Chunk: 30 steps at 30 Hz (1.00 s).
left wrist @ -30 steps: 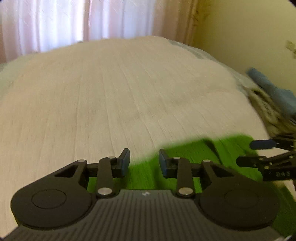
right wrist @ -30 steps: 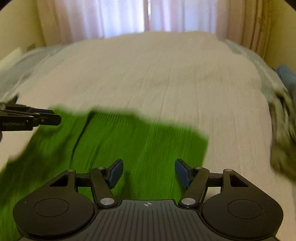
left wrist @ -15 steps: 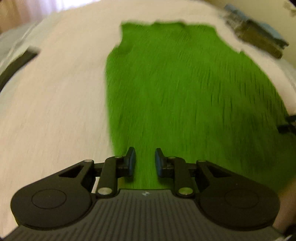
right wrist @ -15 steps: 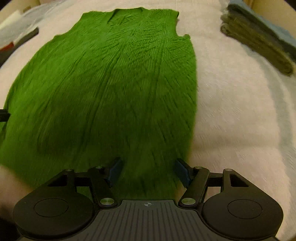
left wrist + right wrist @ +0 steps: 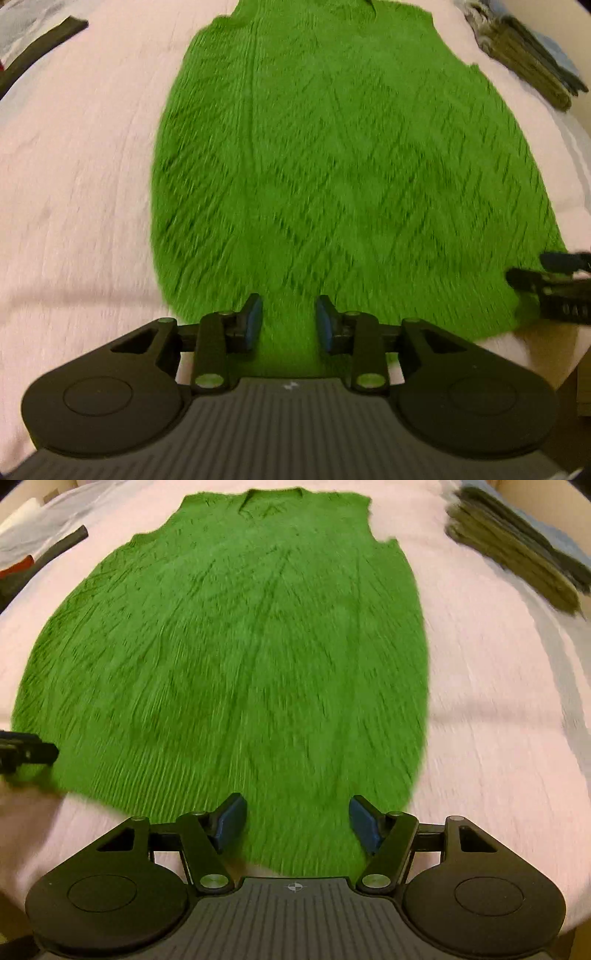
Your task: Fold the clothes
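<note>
A bright green sleeveless knit garment (image 5: 343,166) lies spread flat on the pale bedspread (image 5: 74,184), neckline at the far end. My left gripper (image 5: 289,315) hangs over the near hem by its left corner. Its jaws are opening, with green fabric seen beneath the gap and nothing pressed by the pads. My right gripper (image 5: 297,814) stands wide open over the garment's (image 5: 240,657) near hem toward the right corner, holding nothing. Each gripper shows at the edge of the other's view: the right gripper (image 5: 543,267), and one of the left gripper's fingers (image 5: 33,751).
A stack of folded olive, dark and blue clothes (image 5: 517,565) lies on the bed at the far right, also in the left wrist view (image 5: 532,55). A dark long object (image 5: 55,546) and white items (image 5: 22,528) sit at the far left. The bed's near edge (image 5: 554,350) is close.
Both grippers swept back across the bed and tipped downward, so curtains and far bed gave way to the whole green garment. The left jaws narrowed, then widened again.
</note>
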Each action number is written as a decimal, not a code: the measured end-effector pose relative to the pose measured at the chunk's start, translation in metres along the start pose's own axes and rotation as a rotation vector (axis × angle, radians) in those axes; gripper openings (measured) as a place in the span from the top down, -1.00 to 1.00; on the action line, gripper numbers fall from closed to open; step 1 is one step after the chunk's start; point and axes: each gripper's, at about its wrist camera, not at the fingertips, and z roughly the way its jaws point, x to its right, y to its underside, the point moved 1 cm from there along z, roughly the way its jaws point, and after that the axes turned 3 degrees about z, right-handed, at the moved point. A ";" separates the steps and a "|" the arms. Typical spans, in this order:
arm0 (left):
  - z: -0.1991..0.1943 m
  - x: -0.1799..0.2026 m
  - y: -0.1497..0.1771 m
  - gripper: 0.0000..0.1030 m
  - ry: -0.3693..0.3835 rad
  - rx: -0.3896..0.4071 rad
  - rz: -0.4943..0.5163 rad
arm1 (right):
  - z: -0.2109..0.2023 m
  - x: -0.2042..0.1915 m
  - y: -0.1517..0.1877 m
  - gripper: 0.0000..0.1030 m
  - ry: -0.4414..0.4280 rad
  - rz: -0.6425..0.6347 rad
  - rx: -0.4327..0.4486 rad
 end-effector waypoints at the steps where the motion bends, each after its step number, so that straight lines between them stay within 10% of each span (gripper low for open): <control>1: -0.004 -0.002 0.004 0.42 0.009 -0.019 0.001 | -0.005 0.000 0.005 -0.27 0.005 0.020 -0.031; 8: -0.049 -0.027 0.008 0.40 -0.003 -0.128 0.023 | -0.040 -0.012 0.023 -0.27 -0.020 0.277 -0.192; 13: -0.111 -0.046 -0.012 0.24 -0.023 -0.052 0.054 | -0.089 -0.044 0.004 -0.28 -0.028 0.335 -0.121; 16: -0.151 -0.053 -0.020 0.14 -0.045 0.012 0.088 | -0.123 -0.061 -0.012 -0.88 -0.005 0.328 -0.042; 30: -0.234 -0.067 0.010 -0.15 -0.050 0.104 0.161 | -0.210 -0.115 0.003 -0.88 0.035 0.354 0.073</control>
